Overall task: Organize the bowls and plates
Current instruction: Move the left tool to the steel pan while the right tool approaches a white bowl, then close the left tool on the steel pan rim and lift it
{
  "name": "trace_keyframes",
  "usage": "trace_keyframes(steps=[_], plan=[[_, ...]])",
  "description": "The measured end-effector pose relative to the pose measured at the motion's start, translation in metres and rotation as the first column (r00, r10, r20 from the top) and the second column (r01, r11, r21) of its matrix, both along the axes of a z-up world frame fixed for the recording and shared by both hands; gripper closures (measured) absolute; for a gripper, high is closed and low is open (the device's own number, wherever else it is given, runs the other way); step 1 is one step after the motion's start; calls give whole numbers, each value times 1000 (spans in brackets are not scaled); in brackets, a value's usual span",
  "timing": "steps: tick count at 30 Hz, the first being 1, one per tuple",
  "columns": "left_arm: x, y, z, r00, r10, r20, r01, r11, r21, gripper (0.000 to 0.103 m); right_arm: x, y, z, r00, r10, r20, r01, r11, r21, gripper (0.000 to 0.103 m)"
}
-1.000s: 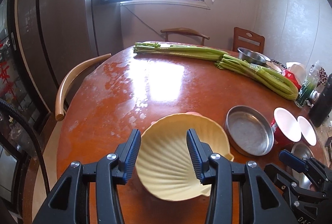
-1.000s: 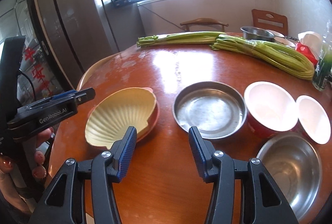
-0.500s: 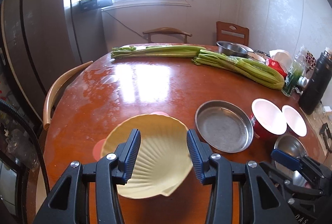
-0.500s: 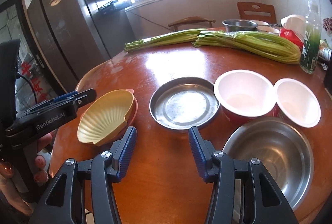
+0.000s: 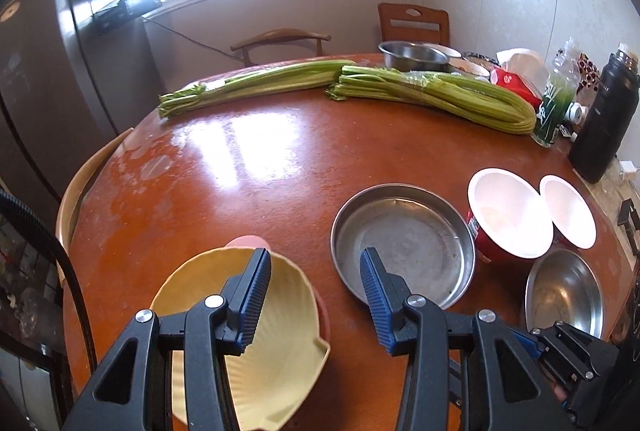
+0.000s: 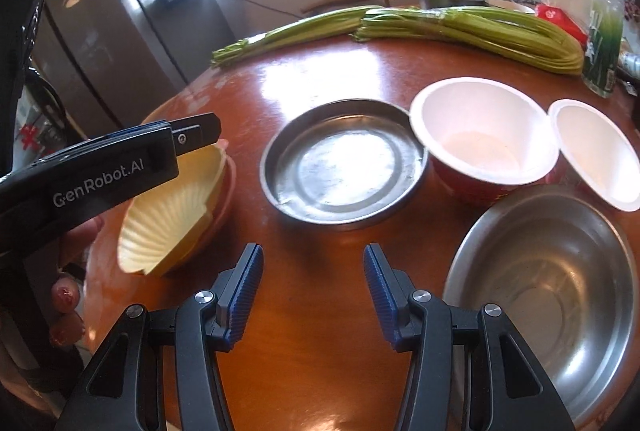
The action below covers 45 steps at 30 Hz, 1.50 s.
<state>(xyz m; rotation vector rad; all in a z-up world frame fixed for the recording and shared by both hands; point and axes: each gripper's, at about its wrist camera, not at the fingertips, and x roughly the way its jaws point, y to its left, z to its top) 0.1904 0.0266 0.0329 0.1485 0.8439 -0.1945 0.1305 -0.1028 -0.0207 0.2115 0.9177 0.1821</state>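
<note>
A yellow shell-shaped dish (image 5: 276, 359) sits nested in a pink dish (image 5: 245, 241) at the table's near left; it also shows in the right wrist view (image 6: 172, 215). My left gripper (image 5: 315, 285) is open, hovering above the yellow dish's right side. To the right lie a flat steel plate (image 5: 404, 243), a red bowl with white inside (image 5: 506, 217), a small white bowl (image 5: 568, 211) and a steel bowl (image 5: 564, 295). My right gripper (image 6: 313, 281) is open and empty over bare table, in front of the steel plate (image 6: 344, 161) and left of the steel bowl (image 6: 548, 287).
Two bundles of green stalks (image 5: 432, 93) lie across the far side of the round wooden table (image 5: 240, 167). A steel bowl (image 5: 414, 55), red packet, green bottle (image 5: 554, 107) and black flask (image 5: 604, 123) stand at far right. Chairs surround the table.
Both grippers have pulled back and swung right, so the yellow dish now sits further left and lower in both views. Both stay open; no dish has moved.
</note>
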Motion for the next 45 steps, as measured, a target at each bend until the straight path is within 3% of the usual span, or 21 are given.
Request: trace_keyframes(steps=[4, 24, 45], plan=[[16, -8, -7, 999, -26, -37, 27, 1000, 8, 57, 12, -8, 0, 999, -34, -36, 33, 999, -7, 44], [83, -31, -39, 976, -95, -197, 100, 995, 18, 57, 64, -13, -8, 978, -98, -184, 89, 995, -55, 43], [102, -33, -68, 951, -108, -290, 107, 994, -18, 57, 87, -8, -23, 974, -102, -202, 83, 992, -98, 43]])
